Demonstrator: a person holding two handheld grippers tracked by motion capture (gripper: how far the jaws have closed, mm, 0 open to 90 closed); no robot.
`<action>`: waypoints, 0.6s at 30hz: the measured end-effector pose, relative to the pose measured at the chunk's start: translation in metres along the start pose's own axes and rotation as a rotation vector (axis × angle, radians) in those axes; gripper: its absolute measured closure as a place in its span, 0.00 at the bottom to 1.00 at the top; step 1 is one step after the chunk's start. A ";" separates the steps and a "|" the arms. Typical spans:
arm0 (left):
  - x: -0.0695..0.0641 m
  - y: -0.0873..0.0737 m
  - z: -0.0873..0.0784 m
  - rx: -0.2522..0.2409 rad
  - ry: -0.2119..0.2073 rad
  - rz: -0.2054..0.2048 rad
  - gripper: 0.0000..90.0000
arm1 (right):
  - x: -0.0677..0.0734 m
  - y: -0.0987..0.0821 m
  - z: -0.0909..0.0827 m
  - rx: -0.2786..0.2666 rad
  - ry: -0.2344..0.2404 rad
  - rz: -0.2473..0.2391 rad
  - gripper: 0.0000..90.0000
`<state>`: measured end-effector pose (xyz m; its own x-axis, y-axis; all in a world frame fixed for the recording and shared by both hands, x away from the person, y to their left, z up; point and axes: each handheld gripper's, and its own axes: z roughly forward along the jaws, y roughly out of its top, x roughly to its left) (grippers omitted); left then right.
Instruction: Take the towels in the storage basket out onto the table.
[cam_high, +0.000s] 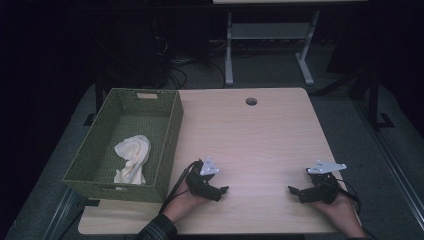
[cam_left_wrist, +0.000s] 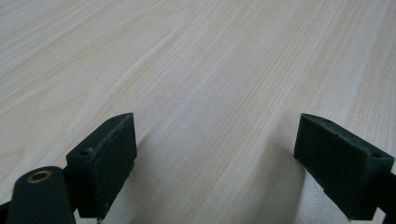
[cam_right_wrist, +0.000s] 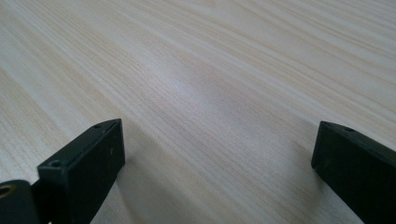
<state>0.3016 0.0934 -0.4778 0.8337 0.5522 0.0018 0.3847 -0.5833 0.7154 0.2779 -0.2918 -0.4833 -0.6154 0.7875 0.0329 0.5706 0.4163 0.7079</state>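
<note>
Resting low near the table's (cam_high: 260, 135) front edge, the left gripper (cam_high: 224, 190) and right gripper (cam_high: 292, 190) point toward each other, well apart. Each has its jaws spread wide with bare wood between them. A white cloth (cam_high: 132, 159) lies crumpled in the near half of the green woven basket (cam_high: 172, 125), which sits along the table's left edge, just beside the left gripper.
</note>
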 end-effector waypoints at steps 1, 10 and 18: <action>0.000 0.000 0.000 0.002 -0.001 -0.002 0.13 | 0.000 0.000 0.000 0.000 0.000 0.001 0.03; 0.001 0.004 -0.001 0.037 -0.013 0.002 0.14 | 0.000 0.000 0.000 0.000 0.000 0.000 0.03; 0.010 0.005 -0.007 0.049 -0.044 -0.037 0.14 | 0.000 0.000 0.000 0.000 0.000 0.001 0.03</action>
<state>0.3086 0.1003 -0.4691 0.8349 0.5476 -0.0551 0.4332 -0.5921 0.6796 0.2779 -0.2917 -0.4832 -0.6145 0.7882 0.0338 0.5714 0.4152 0.7079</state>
